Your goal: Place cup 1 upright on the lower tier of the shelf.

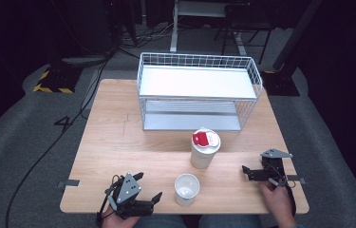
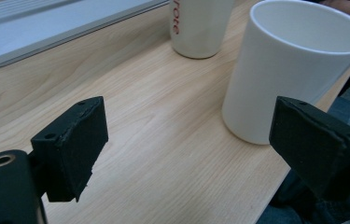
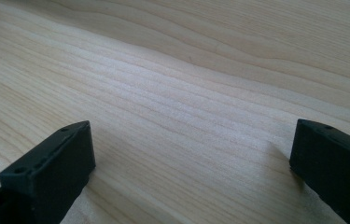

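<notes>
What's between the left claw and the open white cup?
Nothing: only bare light wooden tabletop separates the left claw from the open white cup, as the left gripper view shows.

Wire rack on a wooden table, dark room behind

A white wire rack (image 1: 199, 90) with two shelves stands at the far middle of the light wooden table (image 1: 118, 142); in the left gripper view a corner of its lower shelf lies flat on the wood. Grey carpet (image 1: 28, 133) surrounds the table, and a black cable (image 1: 47, 147) runs across it at the left. A black and yellow striped base (image 1: 52, 81) sits beyond the far left corner, with desk legs (image 1: 174, 28) farther back.
</notes>
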`<control>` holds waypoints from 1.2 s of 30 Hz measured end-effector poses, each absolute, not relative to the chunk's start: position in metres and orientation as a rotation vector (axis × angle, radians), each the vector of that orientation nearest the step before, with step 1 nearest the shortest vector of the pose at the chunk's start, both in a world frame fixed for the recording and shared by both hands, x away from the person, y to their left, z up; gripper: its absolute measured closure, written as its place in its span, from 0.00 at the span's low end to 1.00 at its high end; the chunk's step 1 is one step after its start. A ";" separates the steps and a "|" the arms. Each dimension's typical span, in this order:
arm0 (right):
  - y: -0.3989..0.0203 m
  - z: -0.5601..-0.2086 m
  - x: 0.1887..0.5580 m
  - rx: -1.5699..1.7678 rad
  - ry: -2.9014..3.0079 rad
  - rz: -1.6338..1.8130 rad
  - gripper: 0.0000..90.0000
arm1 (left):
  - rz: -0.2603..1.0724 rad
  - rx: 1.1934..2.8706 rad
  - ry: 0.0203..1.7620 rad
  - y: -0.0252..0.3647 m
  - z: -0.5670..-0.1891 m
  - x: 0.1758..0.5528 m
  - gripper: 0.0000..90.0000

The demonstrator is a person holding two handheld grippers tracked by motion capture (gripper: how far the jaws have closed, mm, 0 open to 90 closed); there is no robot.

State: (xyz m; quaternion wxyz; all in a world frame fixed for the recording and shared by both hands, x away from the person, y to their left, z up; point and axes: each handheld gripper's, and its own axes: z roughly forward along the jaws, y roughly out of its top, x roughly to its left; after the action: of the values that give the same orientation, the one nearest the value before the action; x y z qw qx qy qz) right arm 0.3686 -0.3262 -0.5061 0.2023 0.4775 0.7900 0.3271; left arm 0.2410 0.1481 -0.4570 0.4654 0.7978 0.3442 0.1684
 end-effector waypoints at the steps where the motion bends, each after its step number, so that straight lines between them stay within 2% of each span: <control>1: -0.326 -0.506 0.369 1.333 2.205 0.913 0.00 | 0.413 1.959 0.845 0.148 -0.457 0.241 0.14; 27: -0.326 -0.506 0.368 1.331 2.202 0.911 0.01 | 0.255 1.959 0.689 0.103 -0.476 0.242 0.09; 36: -0.326 -0.506 0.368 1.331 2.202 0.910 0.01 | 0.243 1.981 0.669 0.090 -0.482 0.248 0.07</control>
State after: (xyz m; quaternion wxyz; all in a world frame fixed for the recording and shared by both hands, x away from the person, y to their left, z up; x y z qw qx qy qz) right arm 0.3684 -0.3260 -0.5061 0.2047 0.4774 0.7897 0.3265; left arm 0.2475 0.0897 -0.4819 0.4955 0.8174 0.2761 0.1003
